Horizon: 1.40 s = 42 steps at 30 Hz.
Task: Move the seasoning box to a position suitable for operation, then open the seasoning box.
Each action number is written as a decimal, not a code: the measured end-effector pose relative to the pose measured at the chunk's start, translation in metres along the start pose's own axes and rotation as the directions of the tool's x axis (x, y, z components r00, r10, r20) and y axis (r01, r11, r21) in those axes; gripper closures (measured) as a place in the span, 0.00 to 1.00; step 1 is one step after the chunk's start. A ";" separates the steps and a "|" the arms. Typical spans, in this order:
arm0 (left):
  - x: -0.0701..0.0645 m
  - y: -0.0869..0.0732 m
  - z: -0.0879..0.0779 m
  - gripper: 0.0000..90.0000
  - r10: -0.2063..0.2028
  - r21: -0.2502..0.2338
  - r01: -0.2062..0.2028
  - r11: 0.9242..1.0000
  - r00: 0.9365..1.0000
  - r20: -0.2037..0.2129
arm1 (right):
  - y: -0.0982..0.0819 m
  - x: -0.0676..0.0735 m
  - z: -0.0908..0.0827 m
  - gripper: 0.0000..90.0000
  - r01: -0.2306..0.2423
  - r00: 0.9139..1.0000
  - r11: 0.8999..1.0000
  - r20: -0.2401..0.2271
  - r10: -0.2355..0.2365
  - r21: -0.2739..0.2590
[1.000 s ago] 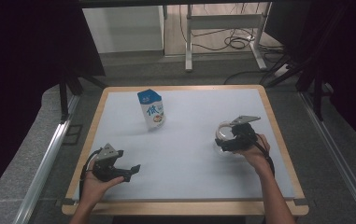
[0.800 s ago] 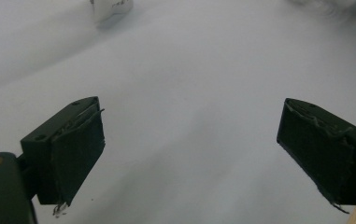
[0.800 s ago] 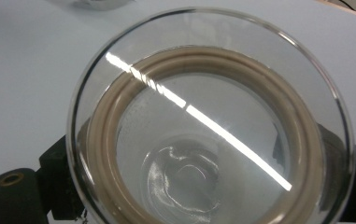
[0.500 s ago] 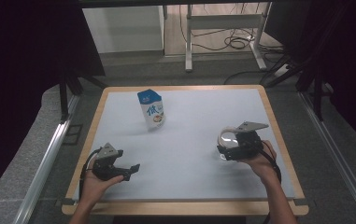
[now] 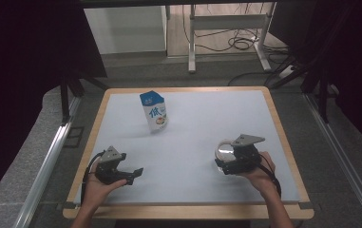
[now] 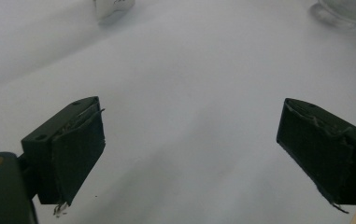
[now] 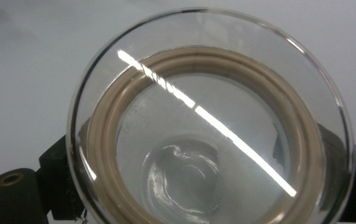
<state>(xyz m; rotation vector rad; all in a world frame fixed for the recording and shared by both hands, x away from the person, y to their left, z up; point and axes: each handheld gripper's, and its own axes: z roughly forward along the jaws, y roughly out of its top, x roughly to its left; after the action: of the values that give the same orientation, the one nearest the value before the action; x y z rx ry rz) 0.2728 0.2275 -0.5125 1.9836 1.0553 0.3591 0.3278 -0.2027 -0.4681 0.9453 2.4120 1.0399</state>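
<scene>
The left gripper (image 5: 132, 173) sits low at the lower left of the high view, its jaws spread wide. The right gripper (image 5: 222, 159), at lower right, has its jaws closed around something, forearm reaching from the bottom edge.

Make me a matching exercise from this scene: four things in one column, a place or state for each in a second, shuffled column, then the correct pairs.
Things:
1. milk carton
2. glass lid
3. left gripper
4. right gripper

Places or states:
A. jaws wide apart over bare table, holding nothing
B. standing upright at the far left of the table
C. closed on a clear round object
D. transparent, with a beige sealing ring, held between two jaws

Pairs: 1-B, 2-D, 3-A, 4-C
</scene>
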 end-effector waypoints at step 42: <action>-0.006 -0.002 0.005 0.11 0.013 0.000 -0.013 1.000 1.000 0.009 | -0.029 -0.005 -0.073 0.98 -0.077 0.991 0.931 0.077 0.111 -0.357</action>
<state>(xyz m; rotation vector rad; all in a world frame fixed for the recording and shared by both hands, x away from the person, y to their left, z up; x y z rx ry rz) 0.2704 0.2207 -0.5161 1.9912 1.0369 0.3570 0.2787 -0.2584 -0.4403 0.9625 2.0240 1.3725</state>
